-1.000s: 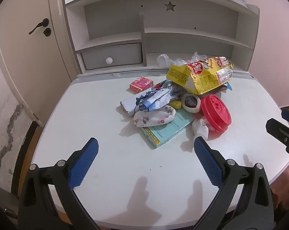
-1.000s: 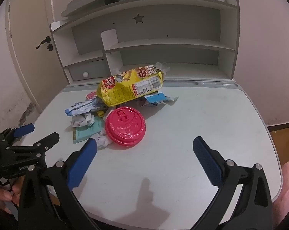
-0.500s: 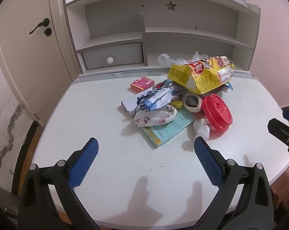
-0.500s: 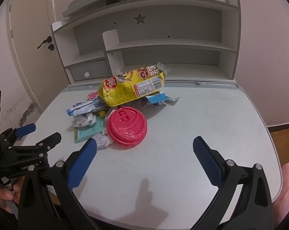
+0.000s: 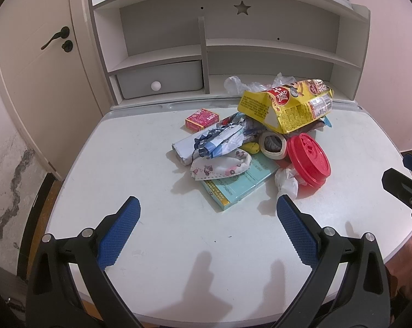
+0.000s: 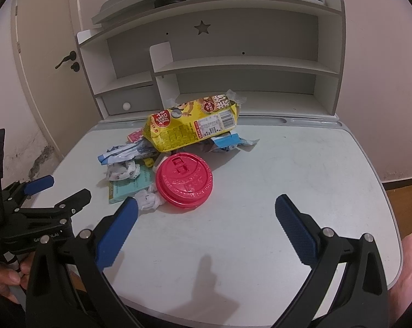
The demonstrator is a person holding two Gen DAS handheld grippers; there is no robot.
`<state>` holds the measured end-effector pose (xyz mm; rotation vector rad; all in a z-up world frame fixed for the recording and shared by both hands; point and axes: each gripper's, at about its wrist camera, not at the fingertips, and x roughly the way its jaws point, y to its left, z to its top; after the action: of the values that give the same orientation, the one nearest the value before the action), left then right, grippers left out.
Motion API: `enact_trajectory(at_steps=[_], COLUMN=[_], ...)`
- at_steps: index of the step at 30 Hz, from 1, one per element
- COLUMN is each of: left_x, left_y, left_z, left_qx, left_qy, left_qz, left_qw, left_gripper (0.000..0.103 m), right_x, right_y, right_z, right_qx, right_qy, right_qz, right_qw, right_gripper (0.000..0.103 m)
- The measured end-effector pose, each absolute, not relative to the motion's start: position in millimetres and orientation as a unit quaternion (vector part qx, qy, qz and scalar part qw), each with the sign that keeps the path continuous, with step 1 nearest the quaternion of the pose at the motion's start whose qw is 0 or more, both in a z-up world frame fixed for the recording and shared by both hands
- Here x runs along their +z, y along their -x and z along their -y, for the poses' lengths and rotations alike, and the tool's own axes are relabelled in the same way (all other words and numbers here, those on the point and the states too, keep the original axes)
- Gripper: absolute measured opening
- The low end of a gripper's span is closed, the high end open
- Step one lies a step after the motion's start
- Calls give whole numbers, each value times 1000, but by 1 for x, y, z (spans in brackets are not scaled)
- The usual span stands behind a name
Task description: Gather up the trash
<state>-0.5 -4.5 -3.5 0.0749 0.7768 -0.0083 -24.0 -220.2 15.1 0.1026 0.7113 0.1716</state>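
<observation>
Hovering spread and empty, left gripper point(image 5: 207, 216) and right gripper point(image 6: 206, 214) face the trash pile point(image 5: 255, 142) mid-desk. Yellow snack bag point(image 6: 192, 125) on top: light, crinkly, slippery; pinch its folded edge.

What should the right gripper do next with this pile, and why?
Probably ease the right gripper forward onto the red lid. Its jaws are open and empty, and the lid lies nearest, on the near edge of the pile, unobstructed on the desk.

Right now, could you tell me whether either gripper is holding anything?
Nothing is held: the left gripper and right gripper are both open above the desk.
</observation>
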Motion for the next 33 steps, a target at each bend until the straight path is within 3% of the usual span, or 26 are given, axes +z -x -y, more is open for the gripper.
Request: enact_trajectory(at_steps=[33], left_x=[-2], left_y=[2], left_z=[3], left_qx=[-5], left_qy=[-40], left_qz=[-383], left_qw=[923], left_gripper=[97], right_x=[16], right_y=[24], right_z=[219], right_qx=[88], right_qy=[-50], right_qz=[-347], right_qw=[932], right_gripper=[97])
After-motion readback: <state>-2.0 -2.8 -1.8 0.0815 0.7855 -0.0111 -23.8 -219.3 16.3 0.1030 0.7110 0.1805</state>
